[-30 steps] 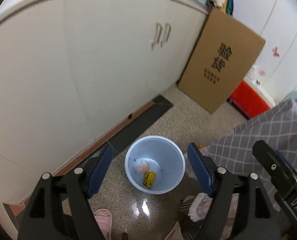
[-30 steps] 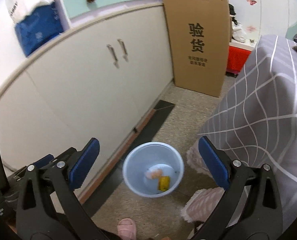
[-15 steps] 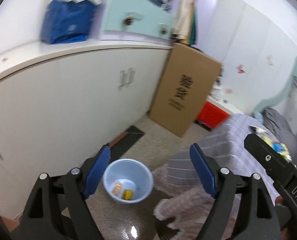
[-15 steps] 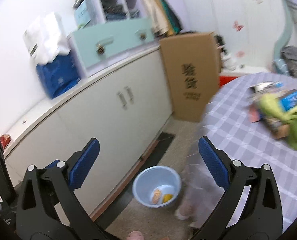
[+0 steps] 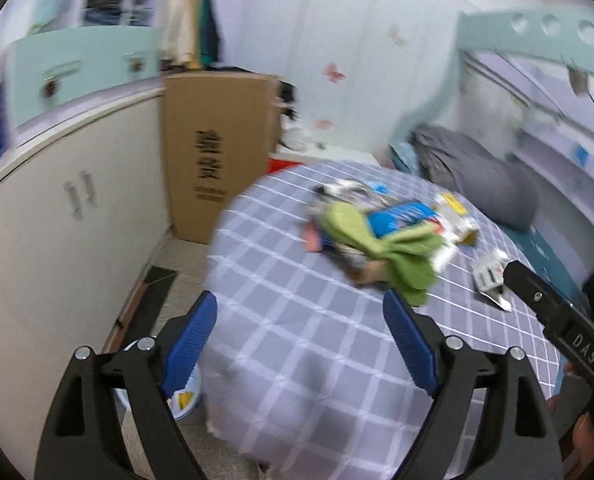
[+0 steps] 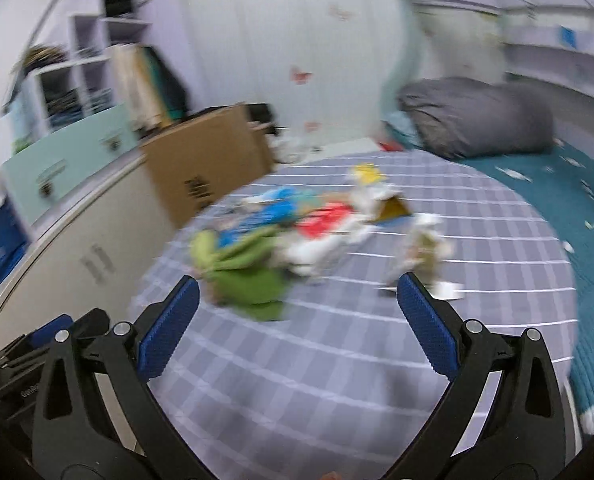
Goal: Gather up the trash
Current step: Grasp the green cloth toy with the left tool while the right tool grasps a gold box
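Left tongs (image 5: pixel 301 344) spread and opening wider, nothing between the pads, above the near edge of the checked tabletop (image 5: pixel 297 340). Trash pile (image 5: pixel 381 232) heaped mid-tabletop, blurred, long axis running left to right; green cloth (image 5: pixel 397 252) draped across its front. Blue bin (image 5: pixel 187 396) on the floor behind the left finger. Cardboard box (image 5: pixel 217 152) leaning against the cabinet.

Right tongs (image 6: pixel 297 324) spread, empty. Trash pile (image 6: pixel 297 232) ahead, stretching across the tabletop, too smeared for detail. Grey pillow (image 6: pixel 477 116) behind on the bed.
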Motion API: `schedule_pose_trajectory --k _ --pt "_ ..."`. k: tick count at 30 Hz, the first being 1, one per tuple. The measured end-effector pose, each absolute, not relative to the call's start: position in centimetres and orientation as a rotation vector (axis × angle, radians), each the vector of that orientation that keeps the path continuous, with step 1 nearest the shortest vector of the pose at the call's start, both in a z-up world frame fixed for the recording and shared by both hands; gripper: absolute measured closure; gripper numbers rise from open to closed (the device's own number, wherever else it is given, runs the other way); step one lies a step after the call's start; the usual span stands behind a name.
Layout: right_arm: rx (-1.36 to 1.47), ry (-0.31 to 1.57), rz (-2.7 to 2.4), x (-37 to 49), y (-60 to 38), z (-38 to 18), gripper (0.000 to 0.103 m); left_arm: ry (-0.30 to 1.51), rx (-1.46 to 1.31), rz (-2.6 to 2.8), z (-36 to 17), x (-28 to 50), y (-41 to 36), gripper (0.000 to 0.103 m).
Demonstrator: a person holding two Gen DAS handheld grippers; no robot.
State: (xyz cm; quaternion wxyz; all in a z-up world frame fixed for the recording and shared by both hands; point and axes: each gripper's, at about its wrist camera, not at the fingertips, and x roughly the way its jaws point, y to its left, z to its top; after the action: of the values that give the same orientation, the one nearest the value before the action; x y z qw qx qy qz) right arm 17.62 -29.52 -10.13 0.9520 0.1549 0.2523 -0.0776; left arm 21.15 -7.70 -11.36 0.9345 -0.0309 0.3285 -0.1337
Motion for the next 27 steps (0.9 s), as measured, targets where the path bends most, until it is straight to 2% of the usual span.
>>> schedule_pose_trajectory --k 6,13,14,16,17,20,21,22,24,27 --pt "0.386 0.566 -0.259 18.0 -35.5 -12.8 0.006 0.683 0.065 -0.345 -13.0 24.3 -13.6 0.020" --pt "0.416 0.624 -0.307 20.7 -38.4 -14.3 0.006 0.722 0.109 -0.343 -14.3 28.3 -15.2 0.022" --pt "0.420 0.632 -0.307 21.3 -38.8 -14.4 0.006 0.719 0.119 -0.342 -14.4 28.6 -15.5 0.025" --pt "0.441 0.663 -0.314 22.5 -39.6 -15.0 0.006 0.740 0.118 -0.358 -14.6 29.5 -15.9 0.043" --pt "0.457 0.680 -0.314 23.0 -39.9 -15.3 0.006 0.758 0.110 -0.370 -14.8 29.9 -16.1 0.047" --pt "0.485 0.754 -0.279 24.6 -40.6 -16.3 0.006 0.762 0.087 -0.411 -14.9 30.1 -16.5 0.069" --pt "0.484 0.753 -0.271 24.7 -40.6 -16.2 0.009 0.750 0.089 -0.420 -14.6 29.9 -16.6 0.087" --pt "0.475 0.747 -0.259 24.6 -40.4 -16.1 0.015 0.745 0.089 -0.427 -14.5 29.6 -16.6 0.089" --pt "0.453 0.762 -0.242 24.6 -39.9 -16.1 0.057 0.730 0.084 -0.440 -14.2 29.2 -16.7 0.091" --pt "0.439 0.769 -0.219 24.2 -39.1 -15.9 0.057 0.720 0.036 -0.459 -13.6 28.7 -16.1 0.092"
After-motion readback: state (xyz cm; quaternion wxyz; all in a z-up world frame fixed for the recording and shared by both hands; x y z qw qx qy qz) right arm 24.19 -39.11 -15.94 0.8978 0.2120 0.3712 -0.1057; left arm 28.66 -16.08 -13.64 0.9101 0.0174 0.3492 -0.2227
